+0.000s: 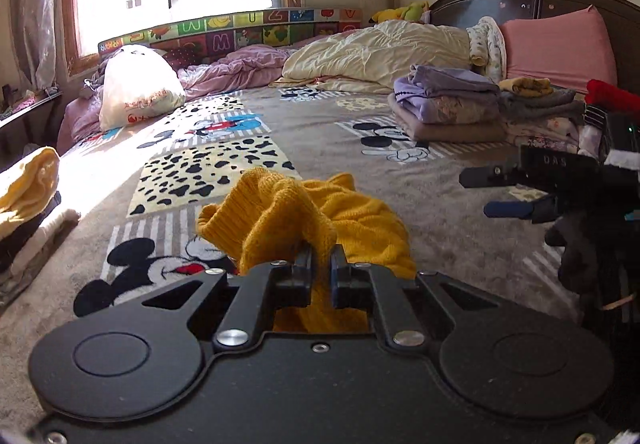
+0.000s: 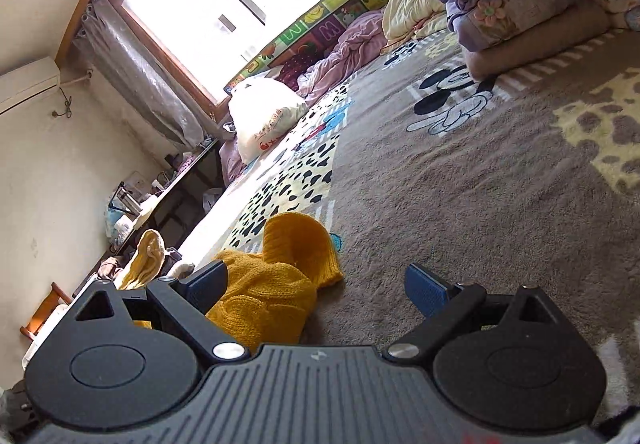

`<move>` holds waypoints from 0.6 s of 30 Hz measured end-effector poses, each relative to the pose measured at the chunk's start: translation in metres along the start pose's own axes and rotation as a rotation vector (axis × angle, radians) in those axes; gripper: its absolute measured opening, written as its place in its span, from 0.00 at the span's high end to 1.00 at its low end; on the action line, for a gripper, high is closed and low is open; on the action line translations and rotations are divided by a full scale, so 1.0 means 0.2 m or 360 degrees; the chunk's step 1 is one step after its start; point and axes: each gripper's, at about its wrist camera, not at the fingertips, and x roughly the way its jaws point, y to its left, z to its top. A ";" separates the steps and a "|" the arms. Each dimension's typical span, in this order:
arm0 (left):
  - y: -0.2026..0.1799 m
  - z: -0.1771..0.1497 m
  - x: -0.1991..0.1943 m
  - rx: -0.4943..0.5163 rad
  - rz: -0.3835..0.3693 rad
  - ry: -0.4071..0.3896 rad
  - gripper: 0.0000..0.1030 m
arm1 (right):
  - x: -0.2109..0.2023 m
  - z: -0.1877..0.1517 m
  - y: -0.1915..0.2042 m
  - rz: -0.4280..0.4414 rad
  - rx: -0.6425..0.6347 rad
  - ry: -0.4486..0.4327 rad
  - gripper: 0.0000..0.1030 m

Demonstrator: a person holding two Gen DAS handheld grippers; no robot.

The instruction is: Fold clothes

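Left wrist view: left gripper point(image 1: 320, 264) clamps yellow sweater point(image 1: 352, 220); right gripper point(image 2: 316, 284) gapes; folded stack point(image 1: 448, 112) beyond.

One mustard-yellow knitted garment point(image 1: 320, 212) lies bunched on the bed point(image 1: 440, 204). Two grippers are in view — the left gripper point(image 1: 320, 264) and the right gripper point(image 2: 316, 284) — with two fingers each. By the headboard stands one pink pillow point(image 1: 556, 44), with one cream quilt point(image 1: 380, 52) and one white plastic bag point(image 1: 136, 84) further along. Folded clothes form two stacks — one near the pillow point(image 1: 452, 108), one at the bed's left edge point(image 1: 28, 204).
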 end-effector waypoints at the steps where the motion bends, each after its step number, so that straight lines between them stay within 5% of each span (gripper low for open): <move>1: -0.02 -0.07 -0.01 0.0013 -0.0033 0.0036 0.95 | 0.00 0.00 0.00 0.0014 -0.0001 0.0003 0.08; 12: -0.14 -0.37 -0.07 0.0261 -0.0375 0.0260 0.92 | 0.02 -0.05 0.17 0.0169 -0.0200 0.0059 0.15; 14: -0.08 -0.36 -0.10 0.0146 -0.0393 0.0265 0.82 | 0.03 -0.07 0.22 0.0200 -0.0256 0.0073 0.15; 16: -0.01 -0.33 -0.17 -0.0014 -0.0439 0.0176 0.46 | 0.04 -0.10 0.24 0.0201 -0.0265 0.0109 0.15; 18: 0.08 -0.31 -0.23 -0.0192 -0.0495 0.0084 0.43 | 0.05 -0.12 0.24 0.0191 -0.0261 0.0153 0.15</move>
